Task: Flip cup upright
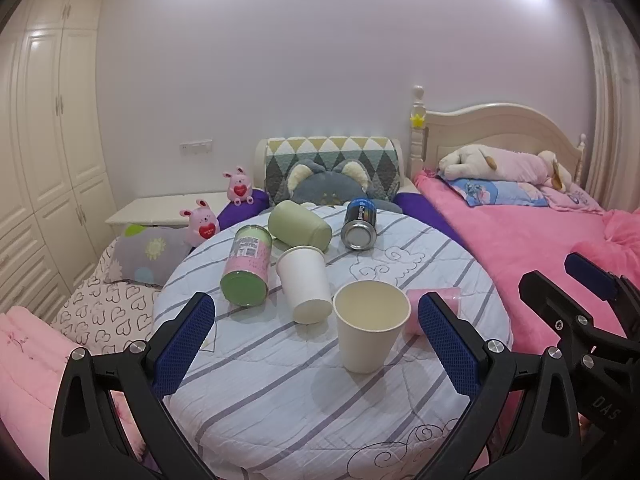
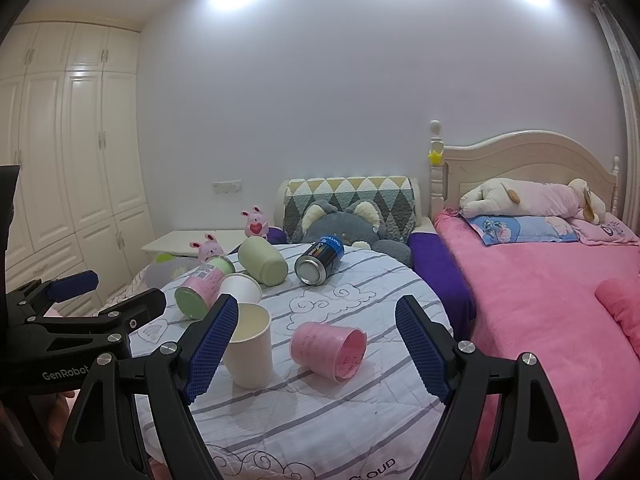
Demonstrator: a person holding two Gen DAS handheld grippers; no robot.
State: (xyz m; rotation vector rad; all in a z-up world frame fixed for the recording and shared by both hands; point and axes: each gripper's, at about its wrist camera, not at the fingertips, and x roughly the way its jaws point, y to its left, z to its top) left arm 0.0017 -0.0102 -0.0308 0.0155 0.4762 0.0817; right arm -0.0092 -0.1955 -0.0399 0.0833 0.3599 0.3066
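A cream paper cup [image 1: 370,324] stands upright on the round striped table [image 1: 304,392]; it also shows in the right wrist view [image 2: 251,346]. A second white paper cup [image 1: 305,283] lies on its side behind it [image 2: 241,287]. A pink cup [image 2: 329,350] lies on its side, mouth toward the right; in the left wrist view [image 1: 434,308] it is half hidden. My left gripper [image 1: 316,344] is open and empty, just in front of the upright cup. My right gripper [image 2: 316,352] is open and empty, with the pink cup between its fingers' line of sight.
A pink-and-green can [image 1: 246,266], a green cup [image 1: 299,226] and a dark blue can [image 1: 359,224] lie on their sides at the table's far half. A pink bed [image 2: 540,300] is at the right, plush toys and a wardrobe [image 1: 44,160] at the left.
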